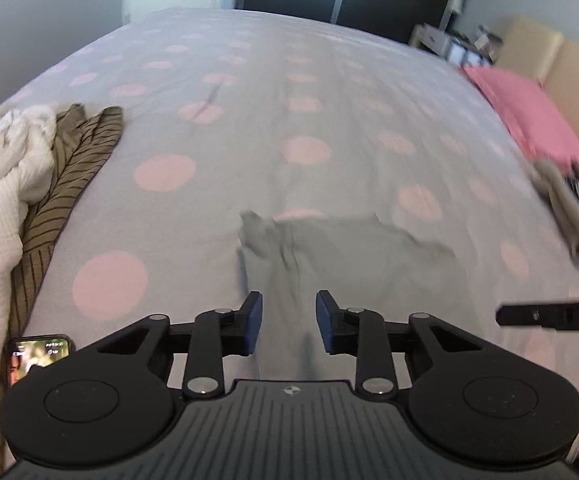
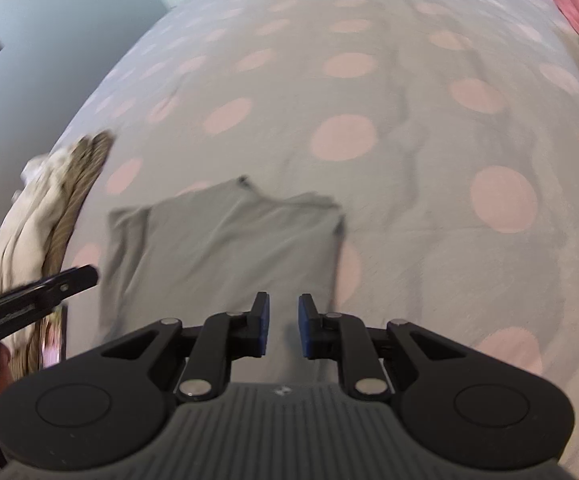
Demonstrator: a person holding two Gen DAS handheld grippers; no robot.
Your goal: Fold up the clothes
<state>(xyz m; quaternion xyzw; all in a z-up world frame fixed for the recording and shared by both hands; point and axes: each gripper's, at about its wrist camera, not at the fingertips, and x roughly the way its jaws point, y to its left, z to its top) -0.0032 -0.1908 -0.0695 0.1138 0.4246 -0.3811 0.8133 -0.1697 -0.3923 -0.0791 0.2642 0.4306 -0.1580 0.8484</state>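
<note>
Item: grey cotton garment (image 2: 225, 240), partly folded, lying flat on the grey bedspread with pink dots (image 1: 273, 92), near its front edge, probably laid there for working room. Left gripper (image 1: 288, 320): fingers spread, holding nothing, above the garment's near edge. Right gripper (image 2: 283, 326): fingers likewise parted and empty, poised over the same hem, seemingly ready to take corners. Heap of cream and olive striped clothes (image 1: 29, 184) waits at the left edge, apparently unfolded stock.

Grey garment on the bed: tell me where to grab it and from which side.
Pinch the grey garment at its raised far corner, coming in from above with the open right tool. The rest lies flat against the bedspread, offering little to pinch.
</note>
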